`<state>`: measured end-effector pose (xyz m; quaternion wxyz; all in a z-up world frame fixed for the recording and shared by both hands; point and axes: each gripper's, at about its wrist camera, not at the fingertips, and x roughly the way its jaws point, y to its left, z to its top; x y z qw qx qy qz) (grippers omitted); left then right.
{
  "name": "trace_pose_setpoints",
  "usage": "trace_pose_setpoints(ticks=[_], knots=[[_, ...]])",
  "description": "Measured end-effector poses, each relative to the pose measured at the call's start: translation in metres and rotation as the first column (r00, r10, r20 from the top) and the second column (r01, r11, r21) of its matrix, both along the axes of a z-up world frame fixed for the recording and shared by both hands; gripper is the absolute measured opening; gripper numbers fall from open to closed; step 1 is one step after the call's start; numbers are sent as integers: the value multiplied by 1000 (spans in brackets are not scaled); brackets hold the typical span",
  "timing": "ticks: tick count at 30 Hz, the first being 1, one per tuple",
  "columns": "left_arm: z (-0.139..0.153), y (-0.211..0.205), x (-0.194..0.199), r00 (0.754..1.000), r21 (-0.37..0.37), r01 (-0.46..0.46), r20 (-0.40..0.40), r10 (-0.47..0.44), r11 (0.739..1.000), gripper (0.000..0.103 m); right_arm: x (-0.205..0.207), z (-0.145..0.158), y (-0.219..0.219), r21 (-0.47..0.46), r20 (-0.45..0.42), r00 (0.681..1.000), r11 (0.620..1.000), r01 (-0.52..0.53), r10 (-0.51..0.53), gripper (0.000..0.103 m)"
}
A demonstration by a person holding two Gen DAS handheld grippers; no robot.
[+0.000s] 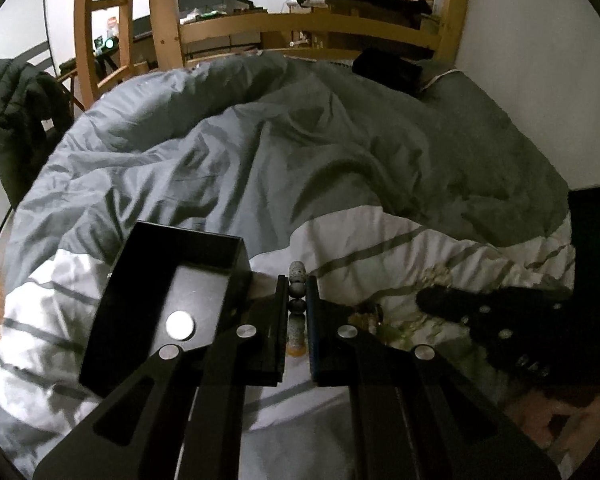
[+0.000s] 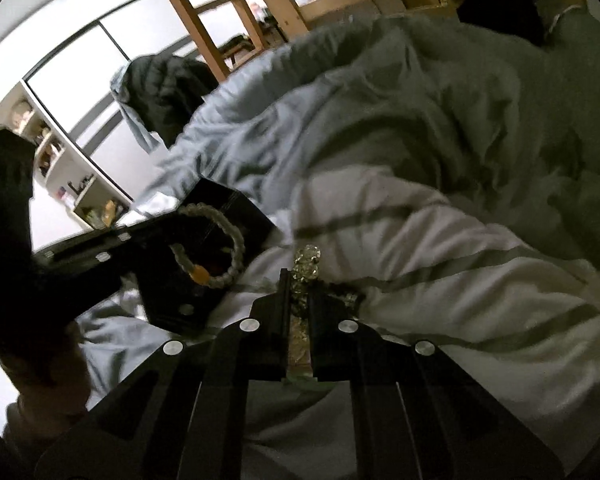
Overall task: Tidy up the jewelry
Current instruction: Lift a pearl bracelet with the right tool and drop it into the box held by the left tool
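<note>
Two grippers, two bracelets, one black box on a duvet.
Left gripper (image 1: 298, 292) clamps one grey bead bracelet (image 1: 297, 280) beside the box (image 1: 180, 280); right gripper (image 2: 299, 280) pinches one glittering bracelet (image 2: 306, 264) over the duvet (image 2: 440, 240).

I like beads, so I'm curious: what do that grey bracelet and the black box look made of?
The grey bracelet looks like matte, speckled stone or lava-type beads, with one glossy amber-orange bead; resin or glass is possible. The black box seems rigid card or plastic with a smooth, faintly shiny floor that reflects light, and a round silvery disc, perhaps a magnet.
</note>
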<state>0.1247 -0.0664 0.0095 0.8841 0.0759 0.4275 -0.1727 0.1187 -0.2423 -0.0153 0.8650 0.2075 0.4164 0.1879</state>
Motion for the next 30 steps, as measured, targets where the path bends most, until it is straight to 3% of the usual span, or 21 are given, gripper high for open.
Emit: trace_pose_setpoints(ticks=[9,17,24,30], knots=[[28,28,-24,999,0,-24,34,24,1000,8,-23,52,-2,-16,66,998,1000,0,1,8],[33,68,-21,996,-13,-86,22,86,996,8,-8,88,40,-87,104,993,995,-53,62,8],[27,100,-3,992,-40,-128,-9,128,991,8,17,96,83,-133,105,987,985,-107,121,8],[7,121,18,983,-27,-169,-72,167,985,8,50,83,120,-157,73,983,975,-156,169,8]])
